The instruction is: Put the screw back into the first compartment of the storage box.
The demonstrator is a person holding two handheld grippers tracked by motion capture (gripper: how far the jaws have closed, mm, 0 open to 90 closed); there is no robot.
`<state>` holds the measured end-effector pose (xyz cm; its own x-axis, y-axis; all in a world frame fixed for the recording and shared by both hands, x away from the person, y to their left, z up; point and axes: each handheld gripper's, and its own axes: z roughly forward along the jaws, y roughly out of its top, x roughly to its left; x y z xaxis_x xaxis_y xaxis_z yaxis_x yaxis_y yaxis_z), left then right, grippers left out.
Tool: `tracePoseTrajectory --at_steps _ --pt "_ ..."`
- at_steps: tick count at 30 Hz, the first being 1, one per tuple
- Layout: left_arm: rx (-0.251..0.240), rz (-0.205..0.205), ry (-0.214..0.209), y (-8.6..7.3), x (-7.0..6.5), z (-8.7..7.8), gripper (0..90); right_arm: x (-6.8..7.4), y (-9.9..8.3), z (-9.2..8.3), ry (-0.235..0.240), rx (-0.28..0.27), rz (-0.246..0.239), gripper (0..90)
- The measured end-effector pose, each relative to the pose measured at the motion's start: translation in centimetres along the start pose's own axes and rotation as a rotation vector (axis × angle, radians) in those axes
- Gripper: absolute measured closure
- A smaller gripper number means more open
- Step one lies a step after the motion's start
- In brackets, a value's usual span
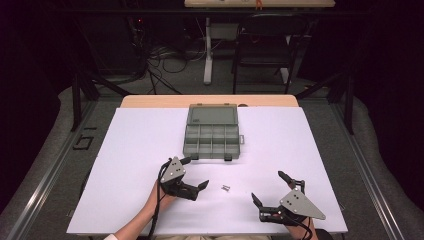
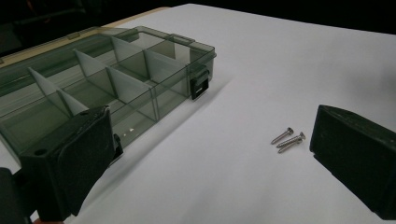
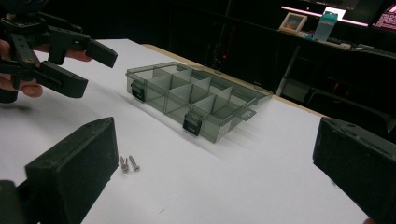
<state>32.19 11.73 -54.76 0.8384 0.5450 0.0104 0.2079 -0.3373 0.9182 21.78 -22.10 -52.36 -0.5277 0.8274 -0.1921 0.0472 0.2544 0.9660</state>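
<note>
The left gripper [image 1: 196, 172] hovers over the white table [image 1: 125, 165] with its jaws spread wide and nothing between them; a hand [image 1: 162, 197] grips it from below. The right gripper [image 1: 270, 187], near the table's front edge, is likewise wide apart and empty. Between the two, on the bare white surface, lie two small metal screws [image 1: 226, 188], side by side and touching or nearly so, apart from both grippers. Beyond them sits a smoky transparent organiser box [image 1: 212, 140], lid [image 1: 212, 115] swung back flat, its divided compartments looking empty, two black latches [image 3: 192, 125] on its near wall. No brand, label or writing can be read on the box or grippers
</note>
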Motion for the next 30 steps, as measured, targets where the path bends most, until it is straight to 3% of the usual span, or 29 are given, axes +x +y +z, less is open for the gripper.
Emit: tracePoseTrajectory --at_steps 4,14,30 --pt "0.030 0.009 -0.021 0.7 0.1 0.7 0.0 0.0 0.0 0.1 0.003 -0.003 0.003 0.0" --pt "0.183 0.036 -0.080 2.3 0.5 2.4 0.9 0.0 0.0 0.1 0.008 -0.003 0.002 0.0" --pt "0.426 0.144 -0.181 5.3 0.0 4.3 0.5 -0.1 -0.1 0.1 0.015 0.004 0.001 0.0"
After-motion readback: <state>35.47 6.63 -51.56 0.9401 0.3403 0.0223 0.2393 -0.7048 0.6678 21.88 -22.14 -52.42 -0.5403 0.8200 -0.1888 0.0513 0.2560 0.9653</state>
